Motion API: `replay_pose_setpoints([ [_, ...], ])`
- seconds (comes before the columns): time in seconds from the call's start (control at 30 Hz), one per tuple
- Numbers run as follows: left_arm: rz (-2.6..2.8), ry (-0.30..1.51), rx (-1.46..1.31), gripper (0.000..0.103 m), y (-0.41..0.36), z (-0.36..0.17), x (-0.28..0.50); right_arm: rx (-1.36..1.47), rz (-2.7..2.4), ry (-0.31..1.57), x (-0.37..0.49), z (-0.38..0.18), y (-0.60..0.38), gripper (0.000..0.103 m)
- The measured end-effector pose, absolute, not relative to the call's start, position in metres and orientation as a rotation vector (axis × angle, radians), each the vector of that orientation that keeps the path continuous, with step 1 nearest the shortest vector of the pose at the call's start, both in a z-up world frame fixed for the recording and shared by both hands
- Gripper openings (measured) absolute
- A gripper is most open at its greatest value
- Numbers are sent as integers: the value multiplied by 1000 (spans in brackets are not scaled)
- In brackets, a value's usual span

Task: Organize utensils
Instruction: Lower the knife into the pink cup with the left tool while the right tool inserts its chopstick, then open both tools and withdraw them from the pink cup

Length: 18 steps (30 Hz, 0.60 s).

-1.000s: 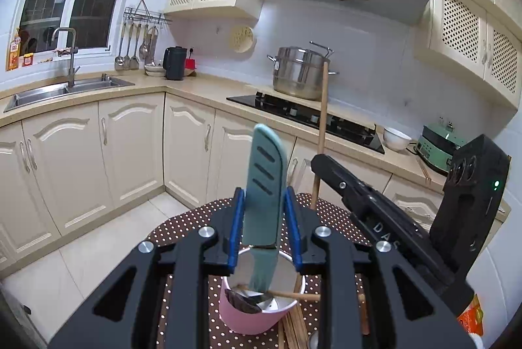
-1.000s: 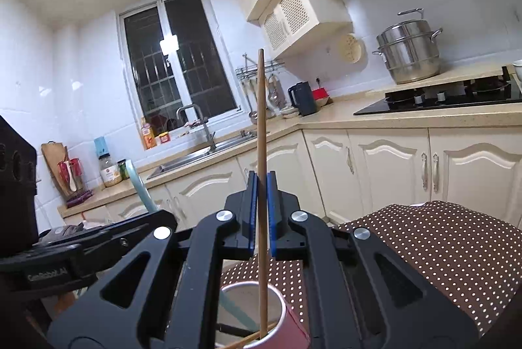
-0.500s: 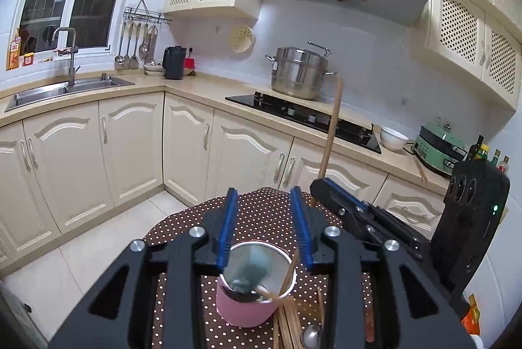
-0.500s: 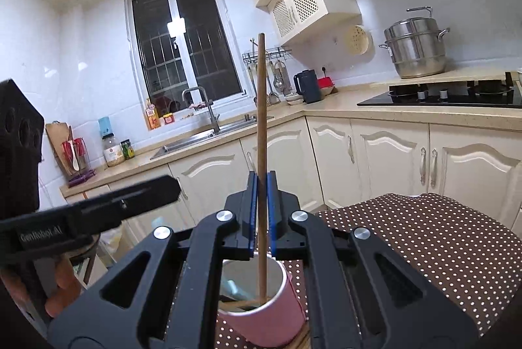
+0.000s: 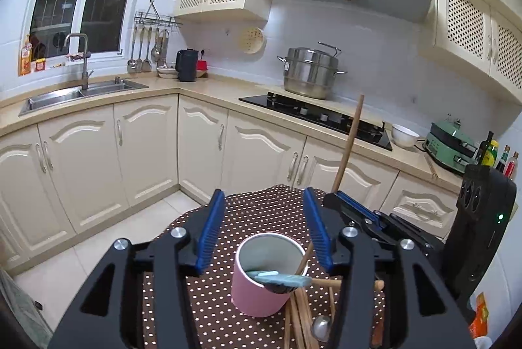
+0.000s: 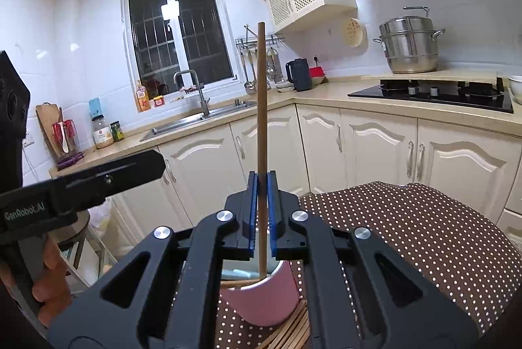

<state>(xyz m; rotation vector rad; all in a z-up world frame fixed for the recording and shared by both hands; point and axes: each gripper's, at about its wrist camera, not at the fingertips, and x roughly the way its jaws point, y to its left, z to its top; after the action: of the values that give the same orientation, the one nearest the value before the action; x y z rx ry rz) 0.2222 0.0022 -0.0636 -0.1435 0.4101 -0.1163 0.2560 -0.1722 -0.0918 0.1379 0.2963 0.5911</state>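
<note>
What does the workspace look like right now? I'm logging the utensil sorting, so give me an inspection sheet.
Surface: brown polka-dot tablecloth on a table.
Job's things: pink cup upright; teal utensil lying across its rim; wooden chopstick upright, lower end in the cup; loose chopsticks and a metal spoon beside the cup.
Clutter: nothing seen.
Grippers: left tongs opening, nothing between them, cup ahead; right tongs shut on the wooden chopstick.
Cables: nothing seen.
Surroundings: kitchen counter with sink, hob, steel pot, cream cabinets.
</note>
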Motion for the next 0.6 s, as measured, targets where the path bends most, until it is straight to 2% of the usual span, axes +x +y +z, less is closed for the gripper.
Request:
replay_pose_setpoints([
  [0.4, -65, 412, -123, 60, 11, -62, 202, 109, 526, 309, 227, -88, -160, 10],
  [0.5, -46, 413, -113, 61, 15, -62, 196, 117, 516, 301, 220, -86, -160, 29],
  [0.53, -41, 413, -113, 61, 16, -62, 194, 121, 509, 295, 216, -85, -161, 40],
  [0.57, -35, 413, -114, 61, 17, -61, 193, 125, 508, 290, 214, -84, -161, 46],
  [0.6, -32, 413, -117, 61, 19, -61, 190, 127, 507, 285, 210, -82, -162, 46],
])
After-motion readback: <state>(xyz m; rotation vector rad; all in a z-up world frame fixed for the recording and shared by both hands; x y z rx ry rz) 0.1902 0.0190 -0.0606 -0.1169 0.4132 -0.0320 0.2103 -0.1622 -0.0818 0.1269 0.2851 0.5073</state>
